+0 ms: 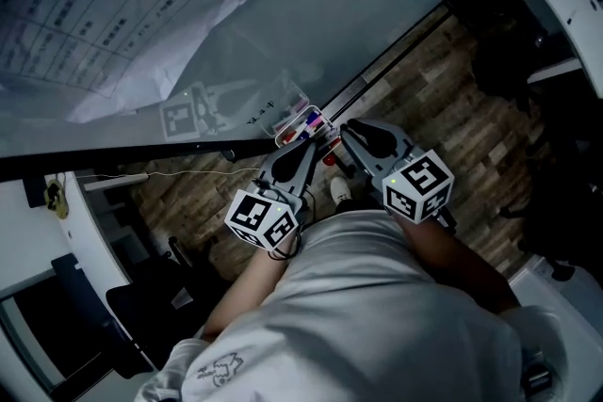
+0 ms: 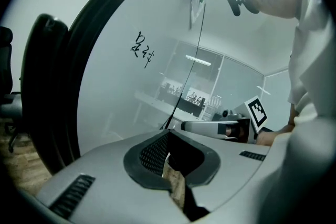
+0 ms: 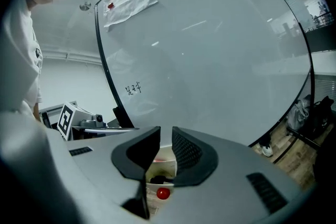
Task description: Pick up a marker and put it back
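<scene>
A small clear marker box (image 1: 301, 121) hangs on the whiteboard (image 1: 377, 5) and holds red, blue and black markers. In the right gripper view the box (image 3: 159, 165) lies just below the jaws, with a red marker cap (image 3: 163, 193) and a black marker showing. My right gripper (image 1: 345, 129) (image 3: 166, 137) hovers right beside the box, slightly open, with nothing between its jaws. To the box's left my left gripper (image 1: 316, 142) (image 2: 168, 135) points at the board, its jaw tips together and empty. No marker is held.
Handwriting (image 1: 259, 118) (image 3: 133, 89) sits on the board left of the box. A large paper sheet (image 1: 141, 5) is pinned higher up. Wooden floor (image 1: 452, 89) runs beneath, with a dark chair (image 2: 42, 92) at the left and bags (image 3: 315, 113) at the right.
</scene>
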Available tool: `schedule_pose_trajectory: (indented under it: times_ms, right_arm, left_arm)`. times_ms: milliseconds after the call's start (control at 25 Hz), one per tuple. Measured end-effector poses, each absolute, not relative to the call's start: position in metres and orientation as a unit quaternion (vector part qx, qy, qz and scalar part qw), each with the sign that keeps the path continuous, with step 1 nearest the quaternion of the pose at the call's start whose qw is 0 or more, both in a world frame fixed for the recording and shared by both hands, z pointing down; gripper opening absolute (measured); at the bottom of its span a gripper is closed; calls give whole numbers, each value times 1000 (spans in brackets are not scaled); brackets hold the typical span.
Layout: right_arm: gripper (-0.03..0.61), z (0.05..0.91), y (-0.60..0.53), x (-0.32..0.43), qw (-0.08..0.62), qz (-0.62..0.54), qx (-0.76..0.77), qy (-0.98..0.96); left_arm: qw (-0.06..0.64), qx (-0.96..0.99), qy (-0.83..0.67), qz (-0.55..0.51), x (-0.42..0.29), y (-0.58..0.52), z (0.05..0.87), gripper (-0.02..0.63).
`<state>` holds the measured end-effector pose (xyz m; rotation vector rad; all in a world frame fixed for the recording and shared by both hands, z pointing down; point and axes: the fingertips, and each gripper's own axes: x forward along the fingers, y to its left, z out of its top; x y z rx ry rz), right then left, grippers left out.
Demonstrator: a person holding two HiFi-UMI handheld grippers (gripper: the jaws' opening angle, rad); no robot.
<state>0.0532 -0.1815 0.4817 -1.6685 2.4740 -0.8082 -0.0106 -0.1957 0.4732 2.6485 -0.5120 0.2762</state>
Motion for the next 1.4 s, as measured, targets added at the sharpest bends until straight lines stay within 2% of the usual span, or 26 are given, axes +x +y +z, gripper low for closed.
schedule_pose_trajectory:
  times_ms: [880,1400]
  right_arm:
    - [12,392,-160,18,27,-136,-555,820]
    - [12,397,-122,-23,13,-129,-568,813]
  left_arm:
    - [127,981,-148,17,-35,-180,385,5]
    - [130,981,-145,1,-72,-159,387,5]
